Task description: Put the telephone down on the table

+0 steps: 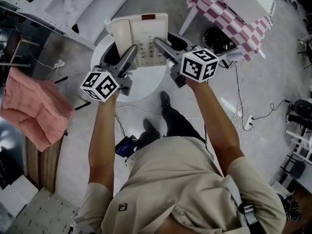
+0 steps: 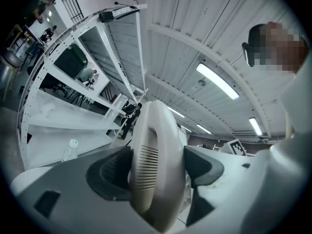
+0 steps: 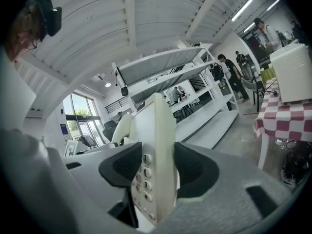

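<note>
A cream desk telephone (image 1: 146,30) with its handset (image 1: 120,33) on the left side is held up over a round white table (image 1: 146,84). My left gripper (image 1: 130,50) is shut on the handset (image 2: 153,165), which fills the gap between the jaws in the left gripper view. My right gripper (image 1: 161,44) is shut on the right edge of the telephone body (image 3: 156,169), beside the keypad (image 3: 145,179). The handset (image 3: 122,126) shows behind it. Whether the telephone touches the table is hidden by the grippers.
A pink cloth (image 1: 34,108) lies on a wooden stand at the left. A table with a checked cloth (image 1: 234,18) and a white box stands at the upper right. Cables (image 1: 241,113) trail on the floor. White shelving (image 1: 58,9) lies beyond the round table.
</note>
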`<state>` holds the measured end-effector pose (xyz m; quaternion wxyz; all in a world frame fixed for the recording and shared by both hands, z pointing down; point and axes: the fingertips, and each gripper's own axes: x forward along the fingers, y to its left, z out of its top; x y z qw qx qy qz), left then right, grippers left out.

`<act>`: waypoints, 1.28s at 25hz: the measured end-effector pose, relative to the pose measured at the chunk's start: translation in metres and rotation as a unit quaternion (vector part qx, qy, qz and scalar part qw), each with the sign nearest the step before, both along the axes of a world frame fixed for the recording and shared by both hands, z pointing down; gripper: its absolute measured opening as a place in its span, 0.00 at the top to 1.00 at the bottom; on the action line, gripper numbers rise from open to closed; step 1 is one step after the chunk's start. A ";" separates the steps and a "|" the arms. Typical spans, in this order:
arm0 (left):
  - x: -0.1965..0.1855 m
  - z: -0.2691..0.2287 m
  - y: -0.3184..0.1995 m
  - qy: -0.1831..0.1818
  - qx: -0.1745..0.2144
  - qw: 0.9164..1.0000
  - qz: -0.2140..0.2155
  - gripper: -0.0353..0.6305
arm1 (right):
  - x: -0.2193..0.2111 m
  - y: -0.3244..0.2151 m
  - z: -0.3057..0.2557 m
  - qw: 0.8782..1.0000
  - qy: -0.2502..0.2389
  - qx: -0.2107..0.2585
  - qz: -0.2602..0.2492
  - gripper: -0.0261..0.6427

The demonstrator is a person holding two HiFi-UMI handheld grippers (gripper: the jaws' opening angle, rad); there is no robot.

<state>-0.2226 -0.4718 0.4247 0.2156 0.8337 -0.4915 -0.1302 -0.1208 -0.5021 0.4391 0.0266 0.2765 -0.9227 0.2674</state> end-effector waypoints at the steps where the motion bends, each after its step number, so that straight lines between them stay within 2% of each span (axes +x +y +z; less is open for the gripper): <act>1: 0.000 0.006 -0.004 0.000 -0.005 1.000 -0.001 0.45 | 0.000 -0.004 0.006 1.000 0.001 -0.005 -0.001 0.67; 20: -0.005 0.118 -0.057 0.013 -0.089 0.996 -0.009 0.45 | -0.005 -0.056 0.120 0.996 0.020 -0.089 -0.010 0.67; 32: -0.014 0.182 -0.079 0.018 -0.128 0.992 -0.012 0.45 | -0.014 -0.077 0.186 0.991 0.031 -0.131 -0.019 0.67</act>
